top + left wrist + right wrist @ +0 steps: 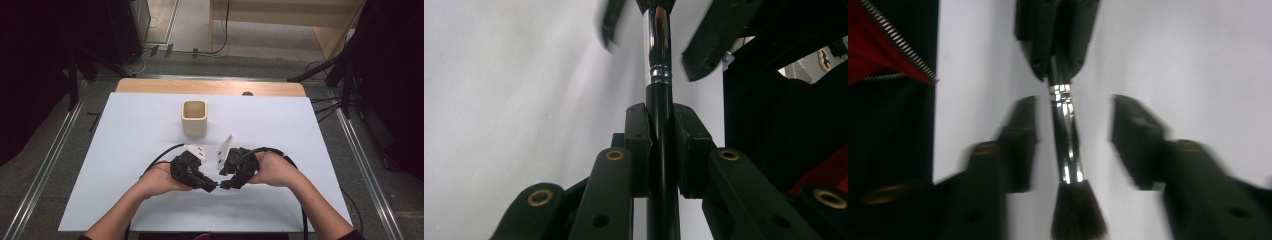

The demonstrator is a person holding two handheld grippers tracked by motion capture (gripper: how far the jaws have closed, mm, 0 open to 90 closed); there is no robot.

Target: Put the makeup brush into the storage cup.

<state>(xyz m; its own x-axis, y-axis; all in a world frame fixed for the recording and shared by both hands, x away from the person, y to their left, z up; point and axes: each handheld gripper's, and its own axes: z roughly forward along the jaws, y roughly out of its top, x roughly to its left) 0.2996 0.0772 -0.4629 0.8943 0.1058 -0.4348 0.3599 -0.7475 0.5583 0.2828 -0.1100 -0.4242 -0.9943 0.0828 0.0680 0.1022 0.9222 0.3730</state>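
Black-handled makeup brush (pixel 659 145) with a chrome ferrule and dark bristles is clamped by its handle between the pads of the left gripper (pixel 660 150), jaws fully closed on it. In the right gripper view the right gripper (pixel 1074 145) has its jaws parted on either side of the ferrule (pads clear of the metal). Both grippers meet tip to tip above the white table sheet (pixel 125 150), near its front edge. A beige square cup (pixel 194 118) stands behind them, apart.

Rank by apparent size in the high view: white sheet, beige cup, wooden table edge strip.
1. White sheet, by far the largest.
2. Wooden table edge strip, long but thin.
3. Beige cup, smallest, though close to the strip in area.
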